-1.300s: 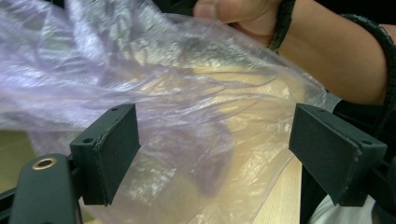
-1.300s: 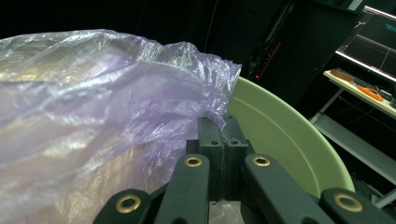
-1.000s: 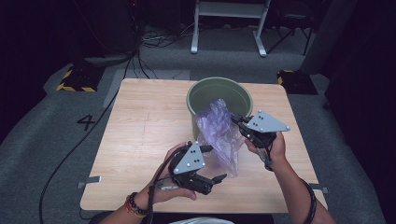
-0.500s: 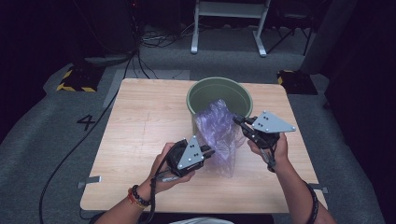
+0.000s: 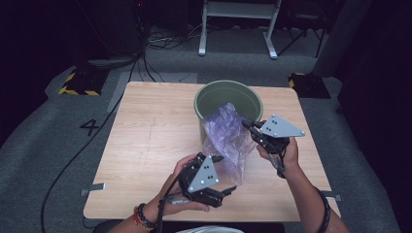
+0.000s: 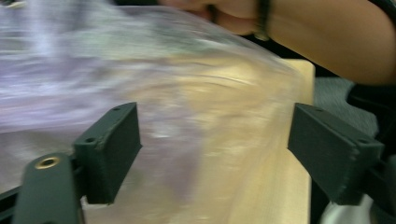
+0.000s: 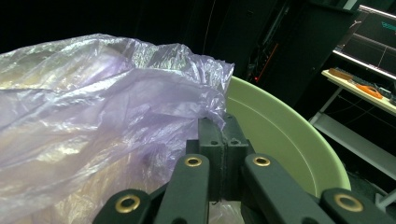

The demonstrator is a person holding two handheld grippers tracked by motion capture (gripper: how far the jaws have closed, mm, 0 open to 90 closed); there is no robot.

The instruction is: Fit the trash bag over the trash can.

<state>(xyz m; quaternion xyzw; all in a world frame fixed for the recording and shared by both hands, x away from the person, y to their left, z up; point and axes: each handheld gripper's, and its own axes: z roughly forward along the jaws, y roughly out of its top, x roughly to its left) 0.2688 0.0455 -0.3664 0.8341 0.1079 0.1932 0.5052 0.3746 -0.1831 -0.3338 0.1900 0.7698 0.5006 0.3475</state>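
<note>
A crumpled translucent purple plastic bag (image 5: 227,141) stands on the wooden table (image 5: 145,136), leaning against the near side of a green bin (image 5: 228,94). My right gripper (image 5: 247,126) is shut on the bag's upper right edge, next to the bin's rim. In the right gripper view the jaws (image 7: 219,140) pinch a fold of the bag (image 7: 93,107) in front of the bin (image 7: 289,135). My left gripper (image 5: 224,175) lies low near the table's front edge, just below the bag. Its jaws have just been opening and stand wide (image 6: 219,154); the blurred bag (image 6: 140,84) lies ahead of them, not pressed.
The person's right forearm (image 6: 327,37) crosses the top of the left gripper view. On the floor, a black cable (image 5: 73,160) runs past the table's left side. A white metal frame (image 5: 238,29) stands behind, and striped blocks (image 5: 77,85) sit by the far corners.
Half a second ago the left gripper was up at the bag's lower left with its jaws nearly closed. It has dropped back toward the near edge with jaws wide. The right gripper kept its hold.
</note>
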